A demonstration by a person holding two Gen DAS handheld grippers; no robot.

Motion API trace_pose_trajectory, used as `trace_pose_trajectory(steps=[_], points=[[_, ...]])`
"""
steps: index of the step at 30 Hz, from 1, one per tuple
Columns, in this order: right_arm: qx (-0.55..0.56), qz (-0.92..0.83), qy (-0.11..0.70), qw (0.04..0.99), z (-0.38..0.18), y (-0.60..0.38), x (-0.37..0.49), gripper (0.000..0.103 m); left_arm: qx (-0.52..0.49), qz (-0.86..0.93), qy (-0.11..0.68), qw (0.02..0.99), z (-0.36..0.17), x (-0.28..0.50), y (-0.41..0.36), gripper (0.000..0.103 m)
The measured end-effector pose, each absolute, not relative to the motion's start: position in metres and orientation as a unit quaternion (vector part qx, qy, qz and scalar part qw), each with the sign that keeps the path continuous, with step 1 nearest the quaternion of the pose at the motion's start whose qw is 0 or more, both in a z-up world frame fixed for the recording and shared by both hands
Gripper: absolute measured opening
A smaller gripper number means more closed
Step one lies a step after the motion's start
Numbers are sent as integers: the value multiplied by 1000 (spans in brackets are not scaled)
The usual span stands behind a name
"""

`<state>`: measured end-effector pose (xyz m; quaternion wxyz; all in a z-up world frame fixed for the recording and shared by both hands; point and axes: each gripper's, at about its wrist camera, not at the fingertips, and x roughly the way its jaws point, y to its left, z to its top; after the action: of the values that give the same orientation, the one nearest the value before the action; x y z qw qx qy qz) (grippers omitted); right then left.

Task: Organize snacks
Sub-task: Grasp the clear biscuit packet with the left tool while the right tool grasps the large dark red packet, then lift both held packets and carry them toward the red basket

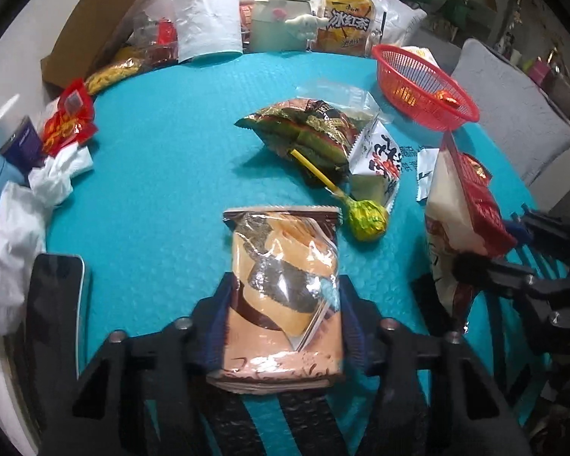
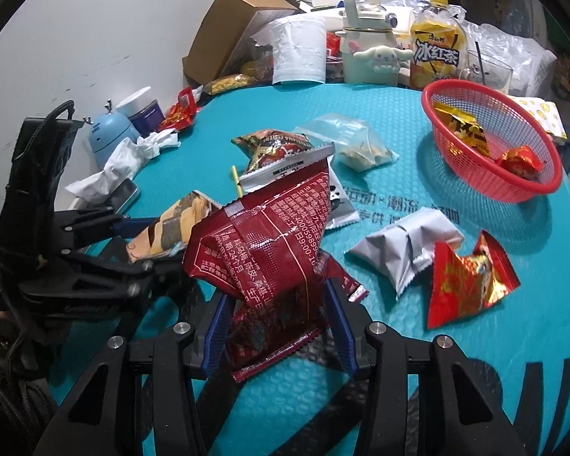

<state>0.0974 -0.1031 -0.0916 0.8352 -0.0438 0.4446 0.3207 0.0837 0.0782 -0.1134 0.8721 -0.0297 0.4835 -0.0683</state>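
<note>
My left gripper (image 1: 283, 326) is shut on a brown and orange snack packet (image 1: 285, 266), low over the teal mat (image 1: 163, 174). My right gripper (image 2: 281, 326) is shut on a crumpled dark red snack packet (image 2: 266, 250), which stands up between its blue pads. The left gripper (image 2: 152, 243) with its packet (image 2: 171, 228) sits just left of the red one. A red mesh basket (image 2: 471, 174) at the far right holds two wrapped snacks. Loose on the mat lie a green lollipop (image 1: 366, 220), a dark green packet (image 1: 307, 133), a silver packet (image 2: 406, 250) and a red-gold packet (image 2: 471, 281).
A phone (image 1: 57, 304) and crumpled tissues (image 1: 57, 174) lie at the mat's left edge. Along the back stand a cardboard box (image 2: 231, 26), a paper roll (image 2: 296, 49), a cream kettle (image 2: 364, 45) and an iced tea bottle (image 2: 437, 45). A clear zip bag (image 2: 353, 144) lies mid-mat.
</note>
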Motion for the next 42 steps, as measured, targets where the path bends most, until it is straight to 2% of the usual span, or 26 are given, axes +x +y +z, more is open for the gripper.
trace_pose_trajectory(steps=[27, 29, 31, 42], points=[[-14, 313, 458, 832, -95, -168, 41, 47, -24, -112, 485, 867, -111, 30, 10, 50], [-16, 309, 455, 835, -95, -167, 42, 52, -27, -107, 488, 866, -112, 30, 13, 50], [-11, 302, 453, 839, -95, -168, 45, 72, -27, -102, 485, 868, -113, 30, 14, 50], [-31, 312, 456, 833, -115, -154, 70, 82, -39, -100, 482, 870, -113, 32, 18, 50]])
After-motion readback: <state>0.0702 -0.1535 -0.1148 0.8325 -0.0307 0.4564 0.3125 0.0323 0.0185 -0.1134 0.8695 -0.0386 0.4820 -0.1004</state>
